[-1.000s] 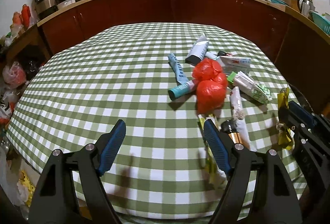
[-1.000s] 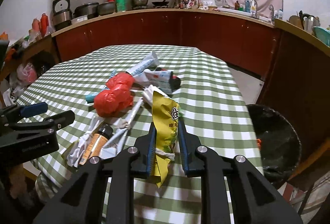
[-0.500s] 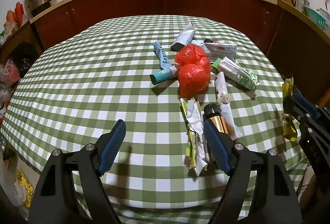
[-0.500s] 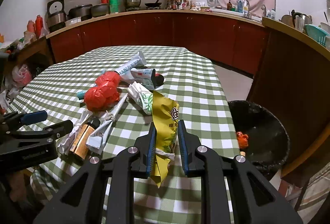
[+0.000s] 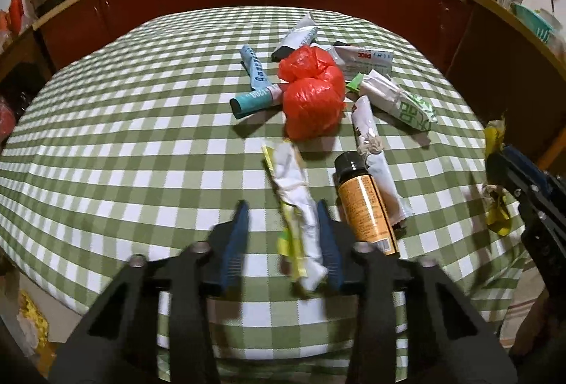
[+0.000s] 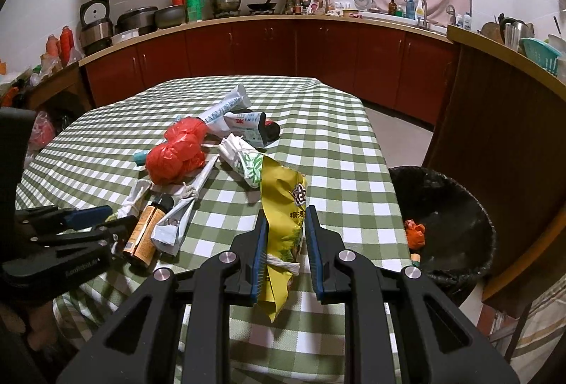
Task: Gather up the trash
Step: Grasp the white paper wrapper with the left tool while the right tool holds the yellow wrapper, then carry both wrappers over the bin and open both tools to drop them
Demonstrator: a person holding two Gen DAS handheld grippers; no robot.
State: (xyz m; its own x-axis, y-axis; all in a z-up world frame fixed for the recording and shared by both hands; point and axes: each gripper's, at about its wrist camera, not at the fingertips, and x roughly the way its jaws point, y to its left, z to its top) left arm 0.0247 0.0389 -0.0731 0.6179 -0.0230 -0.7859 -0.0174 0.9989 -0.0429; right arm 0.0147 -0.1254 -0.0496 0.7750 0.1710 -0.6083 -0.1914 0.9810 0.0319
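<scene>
Trash lies on a green checked table. My left gripper straddles a long white and yellow wrapper; its jaws are partly closed, with a gap left of the wrapper, which lies against the right finger. An orange bottle with a black cap lies just right of it. My right gripper holds a yellow snack bag upright at the table's right edge, beside a black bin.
A red plastic bag, several tubes and white wrappers lie mid-table. The bin holds an orange scrap. Dark red cabinets ring the room. A wooden counter stands right of the bin.
My left gripper has moved right and forward over the white and yellow wrapper and its jaws have narrowed around it. My right gripper has risen slightly, still holding the yellow bag.
</scene>
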